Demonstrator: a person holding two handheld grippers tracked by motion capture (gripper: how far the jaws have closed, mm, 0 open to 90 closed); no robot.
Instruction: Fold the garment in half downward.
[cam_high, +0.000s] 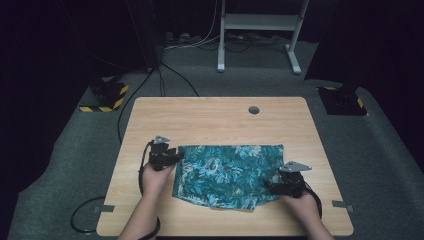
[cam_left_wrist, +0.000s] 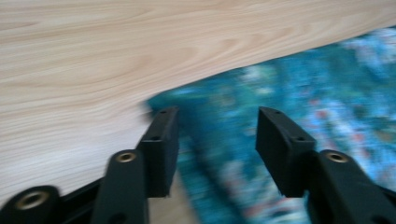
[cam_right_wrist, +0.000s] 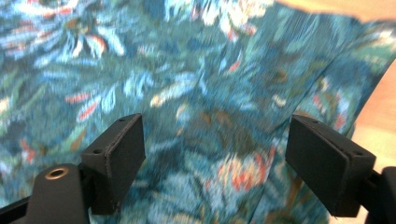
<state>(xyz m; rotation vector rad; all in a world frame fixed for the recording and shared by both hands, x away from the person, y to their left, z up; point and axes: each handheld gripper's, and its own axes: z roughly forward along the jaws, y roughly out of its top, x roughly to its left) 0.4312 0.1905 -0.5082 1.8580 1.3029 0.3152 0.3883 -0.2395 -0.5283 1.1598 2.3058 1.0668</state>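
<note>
High view, looking down on the wooden table (cam_high: 215, 112): I am working a folded piece of teal floral fabric (cam_high: 227, 175) that is lying on the near half of the tabletop, closer to my side than to the round cable hole (cam_high: 254, 109) at the far edge. I am holding my left gripper (cam_high: 167, 157) at the cloth's far left corner and my right gripper (cam_high: 280, 186) at its near right corner, so the two are sitting diagonally across the piece.

Left gripper view: my jaws are standing apart over the corner of the fabric (cam_left_wrist: 299, 93), one jaw over bare wood beside the edge, the other over the print, with nothing pinched between them; the picture is blurred here. Right gripper view: my jaws are spread wide above the cloth (cam_right_wrist: 196, 84), pads clear of it, with a soft ridge running up the print between them.

I am judging this to be the moment between folds, with both grippers lining up for a fresh hold. The next move is calling for each gripper to come down and close on its corner, catching every layer, before lifting together so the piece is not dragged askew.

The fabric is looking like a rough rectangle, thin and limp, its near edge slanting and uneven, patterned with pale flowers and orange flecks on deep teal.
</note>
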